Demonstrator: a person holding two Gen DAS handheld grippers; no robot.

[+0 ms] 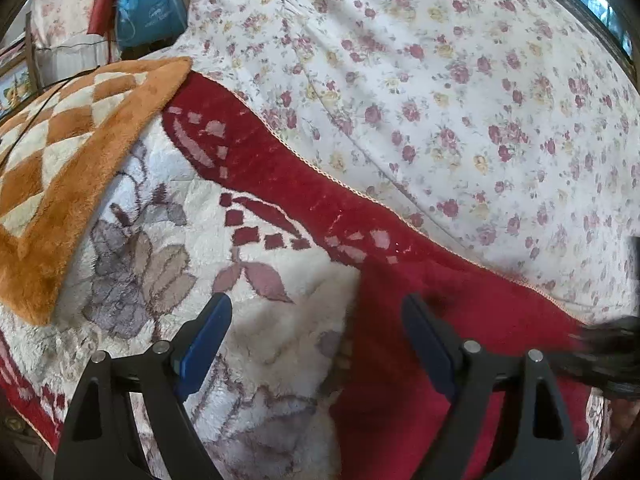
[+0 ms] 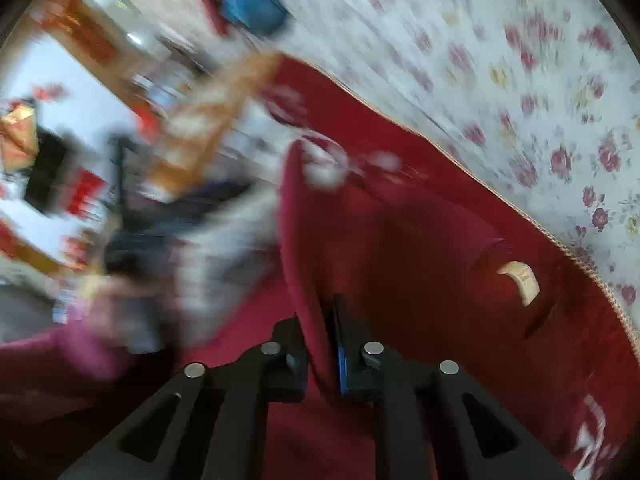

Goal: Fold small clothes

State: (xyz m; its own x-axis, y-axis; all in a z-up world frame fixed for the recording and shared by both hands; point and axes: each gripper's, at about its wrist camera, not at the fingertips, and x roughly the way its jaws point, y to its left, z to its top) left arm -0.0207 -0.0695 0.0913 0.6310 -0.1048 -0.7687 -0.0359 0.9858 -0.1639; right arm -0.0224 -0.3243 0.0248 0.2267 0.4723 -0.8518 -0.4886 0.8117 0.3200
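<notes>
The left tongs [image 1: 316,344] hang released, their 2 blue-padded fingers [image 1: 206,336] spread wide with nothing between them, above a plush blanket [image 1: 248,184] of cream and red with grey and mauve leaf shapes and rows of small squares. The dark red garment [image 1: 420,360] lies on that blanket, under and past the right-hand finger in the left wrist view, reaching from the bottom of the picture up toward the blanket's red border, whose orange-stitched edge [image 1: 340,180] runs diagonally across the bed. Beyond that edge spreads a white bedsheet [image 1: 460,100] printed with small red and yellow roses. An orange and cream checkered plush mat [image 1: 68,160] lies over the blanket at the left, and a blue bag [image 1: 148,12] sits behind it, off the bed. At the right edge of this view a dark blurred shape [image 1: 612,352] crosses the garment; what it is cannot be told. In the right wrist view, which is heavily smeared on its left half, the right tongs [image 2: 320,344] are clenched on a raised fold of the same dark red garment [image 2: 400,240]: the cloth stands up as a thin ridge pinched between the 2 pads and runs away from them. A cream label [image 2: 520,280] shows on the garment to the right of the fold. The rose-printed bedsheet [image 2: 520,100] fills the upper right, past the stitched edge [image 2: 560,240].
</notes>
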